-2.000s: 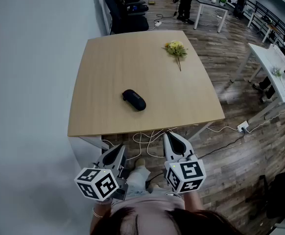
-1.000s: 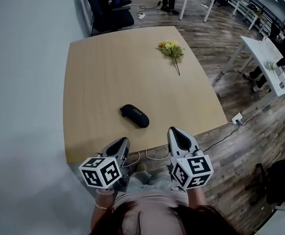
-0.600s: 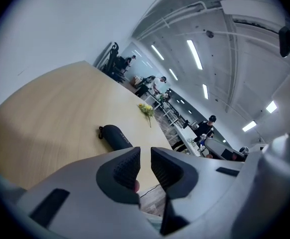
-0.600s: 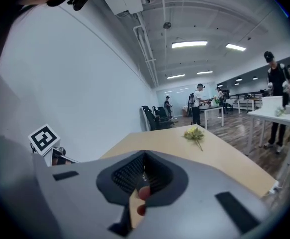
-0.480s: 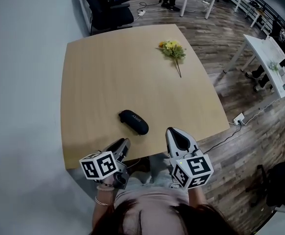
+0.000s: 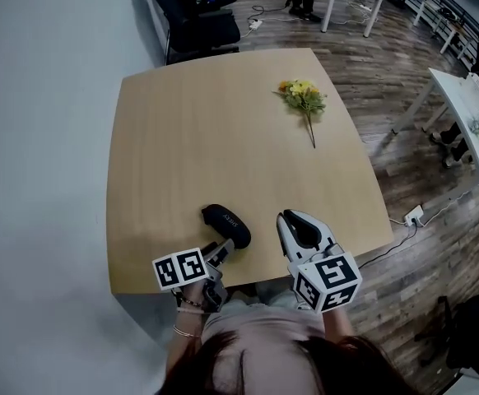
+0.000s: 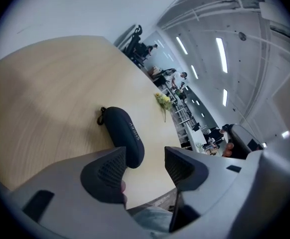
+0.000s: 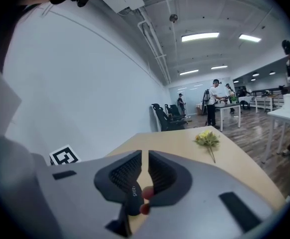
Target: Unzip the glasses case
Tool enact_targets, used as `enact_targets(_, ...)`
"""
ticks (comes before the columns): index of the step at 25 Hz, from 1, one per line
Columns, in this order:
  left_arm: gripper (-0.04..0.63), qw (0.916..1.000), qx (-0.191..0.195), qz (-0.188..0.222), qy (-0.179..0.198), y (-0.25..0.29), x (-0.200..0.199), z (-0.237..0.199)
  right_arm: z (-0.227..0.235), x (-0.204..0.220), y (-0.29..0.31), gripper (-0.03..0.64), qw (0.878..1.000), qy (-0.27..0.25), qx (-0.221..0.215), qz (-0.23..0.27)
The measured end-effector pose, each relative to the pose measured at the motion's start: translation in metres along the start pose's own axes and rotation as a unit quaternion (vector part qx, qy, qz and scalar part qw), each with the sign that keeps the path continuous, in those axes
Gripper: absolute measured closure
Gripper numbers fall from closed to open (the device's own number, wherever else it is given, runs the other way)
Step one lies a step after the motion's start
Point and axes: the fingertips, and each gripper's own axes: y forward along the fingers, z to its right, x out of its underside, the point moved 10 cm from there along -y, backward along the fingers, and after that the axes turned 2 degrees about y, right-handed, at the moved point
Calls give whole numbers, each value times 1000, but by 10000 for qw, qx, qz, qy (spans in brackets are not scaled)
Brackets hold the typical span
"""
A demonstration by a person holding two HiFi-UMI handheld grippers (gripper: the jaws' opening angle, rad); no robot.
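The black zipped glasses case lies near the front edge of the wooden table, its long side slanting. My left gripper sits low just before the case's near end. In the left gripper view its jaws are opening with nothing between them, and the case lies right beyond the pads, its zip pull loop at the far end. My right gripper hovers over the table's front edge to the right of the case. Its jaws are shut and empty, with part of the case showing below them.
A yellow flower sprig lies at the far right of the table. Black office chairs stand beyond the far edge. A white desk and floor cables are off to the right.
Both grippers have moved forward from below the table edge to over it. The left one has dropped and rolled, ending at the case's near end.
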Motion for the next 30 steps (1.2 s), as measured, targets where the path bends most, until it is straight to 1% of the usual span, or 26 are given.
enact_targets(2,342,9997,-167,-9,-170,13,0,-8,10,-3,6,572,10000,-7,-74,-20)
enact_targets(4,325,9990,-324,5,-318,23,-3,-16,19,-6,13,572,9999,-5,-135,-49)
enact_targets(8,302,9969,-603,-31,-511,42,-11,-28,37,-10,25,572,9997,6,-225,-106)
enact_targets(12,287,9945,-747,-116,-719,58,-16,-35,53,-13,34,572,9995,36,-262,-165)
enact_targets(17,279,9922,-883,-275,-835,75,-16,-35,73,-15,43,572,9992,114,-285,-239)
enact_targets(22,264,9889,-973,-397,-1050,86,-16,-36,85,-15,52,572,9985,183,-407,-308)
enact_targets(26,256,9863,-1130,-567,-1061,92,-19,-30,95,-16,61,572,9976,234,-539,-377)
enact_targets(30,256,9822,-1373,-782,-1014,102,-21,-23,104,-16,67,572,9964,268,-671,-436)
